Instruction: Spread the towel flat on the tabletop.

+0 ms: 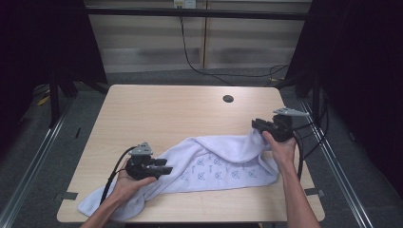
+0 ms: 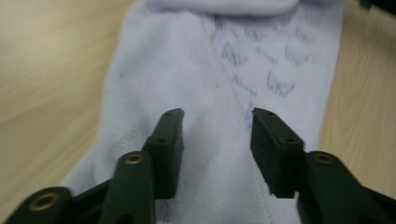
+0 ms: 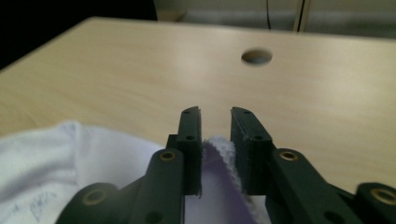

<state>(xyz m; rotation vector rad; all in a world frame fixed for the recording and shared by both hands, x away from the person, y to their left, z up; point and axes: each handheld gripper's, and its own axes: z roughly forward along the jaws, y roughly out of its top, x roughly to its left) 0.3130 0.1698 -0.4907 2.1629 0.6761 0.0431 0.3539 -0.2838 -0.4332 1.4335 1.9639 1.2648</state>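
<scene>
So you're working a white towel that's lying rumpled across the near half of the wooden surface, stretching from the front left corner up toward the right edge, with a patch of blue print showing in the middle. Your right hand-held gripper is pinching the towel's far right edge, with a fold of terry cloth sitting between the jaws in the right gripper view, and that corner is lifting off the surface. Your left hand-held gripper is hovering over the left part of the towel with its jaws spread wide and nothing clamped between them, cloth just lying beneath. There's a round hole in the surface further back.
</scene>
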